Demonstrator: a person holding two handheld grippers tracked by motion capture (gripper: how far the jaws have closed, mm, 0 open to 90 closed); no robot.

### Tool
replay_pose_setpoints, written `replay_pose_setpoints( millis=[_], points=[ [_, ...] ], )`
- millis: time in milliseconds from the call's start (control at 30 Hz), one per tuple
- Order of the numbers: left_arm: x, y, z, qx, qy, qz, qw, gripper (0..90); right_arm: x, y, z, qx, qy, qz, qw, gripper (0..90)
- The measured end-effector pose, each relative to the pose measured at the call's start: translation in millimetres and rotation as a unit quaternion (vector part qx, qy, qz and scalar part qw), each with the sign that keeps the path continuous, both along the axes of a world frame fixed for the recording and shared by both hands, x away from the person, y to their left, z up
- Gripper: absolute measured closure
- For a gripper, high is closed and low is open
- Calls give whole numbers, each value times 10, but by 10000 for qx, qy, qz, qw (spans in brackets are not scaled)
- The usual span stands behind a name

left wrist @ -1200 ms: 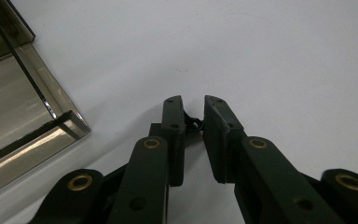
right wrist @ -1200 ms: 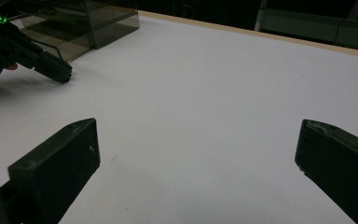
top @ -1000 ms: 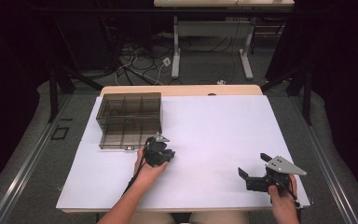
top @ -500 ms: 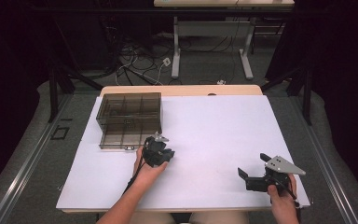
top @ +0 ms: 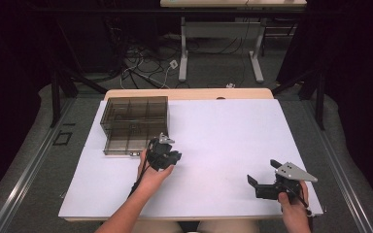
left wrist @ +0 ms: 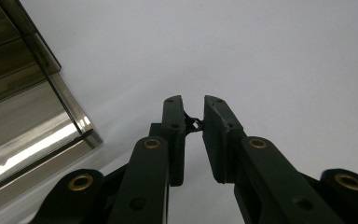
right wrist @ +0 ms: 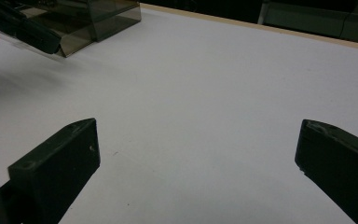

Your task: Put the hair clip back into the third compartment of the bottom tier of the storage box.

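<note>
Grippers over a white table (top: 213,141): left gripper (left wrist: 194,119) pinches a tiny black clip (left wrist: 194,124) beside a smoky compartment box (top: 135,124); right gripper (top: 262,183) spread wide.

A big white table (top: 233,141) stood in the middle, with a thin strip of light wood (top: 189,93) along its far edge. The floor (top: 39,160) around it was grey carpet. Behind the table stood another desk with white legs (top: 221,48). Black and white cables (top: 145,60) lay in a messy heap on the floor there, and a small white plug box (top: 173,64) sat among them. The back of the room was very dark
</note>
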State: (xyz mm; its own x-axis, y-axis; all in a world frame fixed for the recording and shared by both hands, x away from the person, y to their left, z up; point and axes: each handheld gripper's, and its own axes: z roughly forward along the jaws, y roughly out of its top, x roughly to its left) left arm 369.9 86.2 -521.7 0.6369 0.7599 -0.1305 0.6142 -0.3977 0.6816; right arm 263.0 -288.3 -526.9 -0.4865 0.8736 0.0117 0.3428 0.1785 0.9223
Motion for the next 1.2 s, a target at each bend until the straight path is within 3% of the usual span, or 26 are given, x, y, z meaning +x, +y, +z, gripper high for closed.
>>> replay_pose_setpoints(
  millis=[467,900,1033,1200],
  points=[
    [-10,162,115,-70,-66,152,9998,791,-3,12,-3,11,64,39,10000,0],
    [-6,346,125,-129,-142,351,9992,791,-4,7,-2,-48,134,66,9999,0],
    [5,404,121,-125,-165,439,9988,791,-1,18,-8,-54,56,14,10000,0],
    [18,449,100,-292,-140,597,9977,791,2,15,-9,-60,51,41,10000,0]
  ],
)
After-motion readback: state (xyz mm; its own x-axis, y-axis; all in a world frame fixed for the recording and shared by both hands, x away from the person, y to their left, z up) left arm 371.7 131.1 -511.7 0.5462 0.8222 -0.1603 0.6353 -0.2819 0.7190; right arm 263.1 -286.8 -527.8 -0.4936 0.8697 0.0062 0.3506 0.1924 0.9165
